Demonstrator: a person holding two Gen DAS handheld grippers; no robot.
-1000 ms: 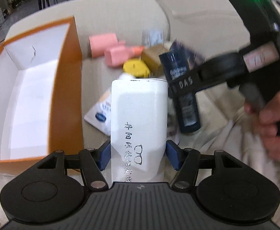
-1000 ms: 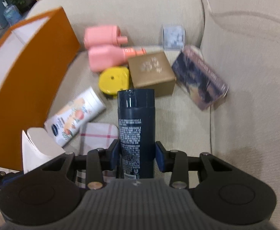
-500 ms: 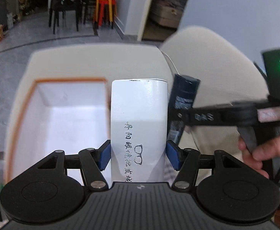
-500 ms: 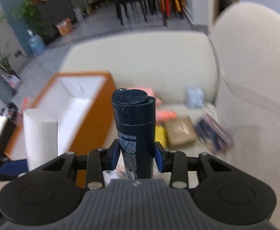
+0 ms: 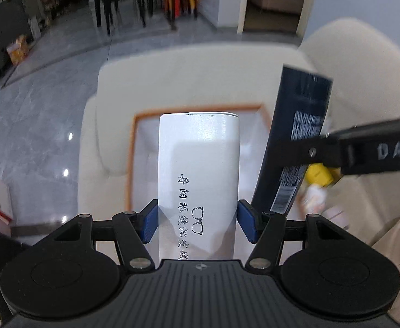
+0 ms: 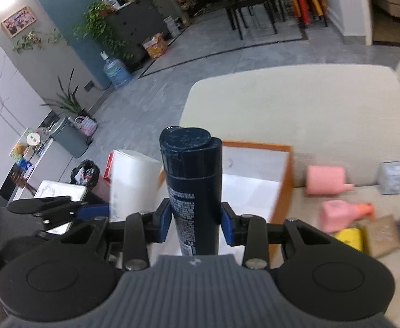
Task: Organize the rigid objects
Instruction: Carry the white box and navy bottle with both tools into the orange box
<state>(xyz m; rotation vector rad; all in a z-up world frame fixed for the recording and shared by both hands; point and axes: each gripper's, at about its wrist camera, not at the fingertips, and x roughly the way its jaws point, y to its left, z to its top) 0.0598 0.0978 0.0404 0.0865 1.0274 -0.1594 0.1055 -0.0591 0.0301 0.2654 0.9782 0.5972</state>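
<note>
Left wrist view: left gripper (image 5: 198, 225) jaws clamped on white case (image 5: 198, 164); right gripper (image 6: 195, 225) jaws on dark bottle (image 6: 193, 188).

soft indoor light, blurred edges

both fisheye views bend straight lines hard toward the rim. even, cool room light; bright spots glint on the grey floor (image 5: 66, 172) and a ceiling lamp flares top left in the right wrist view. the white case (image 5: 198, 180) shows faint sheen. the pink bottles (image 6: 333, 199) and the sofa (image 6: 295, 101) smear with motion blur; near parts stay sharp.

White case (image 5: 198, 164), navy bottle (image 6: 193, 188)
</note>
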